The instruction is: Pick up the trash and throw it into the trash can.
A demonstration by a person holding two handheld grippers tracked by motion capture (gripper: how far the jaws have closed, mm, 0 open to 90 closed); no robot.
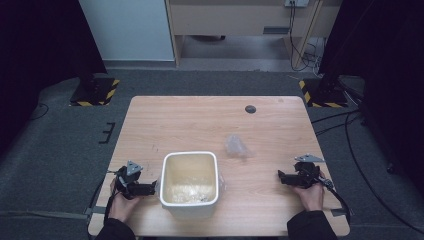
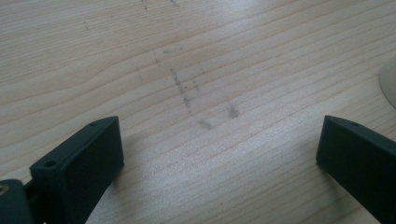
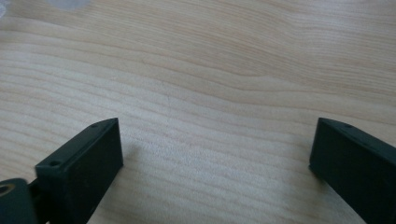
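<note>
- While the cream tub [image 1: 190, 180] sits at the near edge of the table [image 1: 200, 120], left of centre, with white crumbly stuff lying in its bottom, the risk looks plain: it stands close to the near rim, and a shove from the side could slide it toward the person or tip it.
- Just left of the tub, the left gripper [image 1: 150, 188] points at its wall, very near it; whether it touches I cannot tell. A careless closing on the thin rim could crush or tilt the tub and spill what's inside.
- In the left gripper view the jaws stand wide apart over bare wood, nothing between them, the tub's pale edge [image 2: 390, 86] peeking in at the right.
- Well to the right, the right gripper [image 1: 281, 176] rests low over the table, jaws spread wide and empty in its own view.
- Farther off, a crumpled clear plastic scrap [image 1: 237, 146] lies between tub and right gripper; it looks light, so a fast approach could flick it away.
</note>
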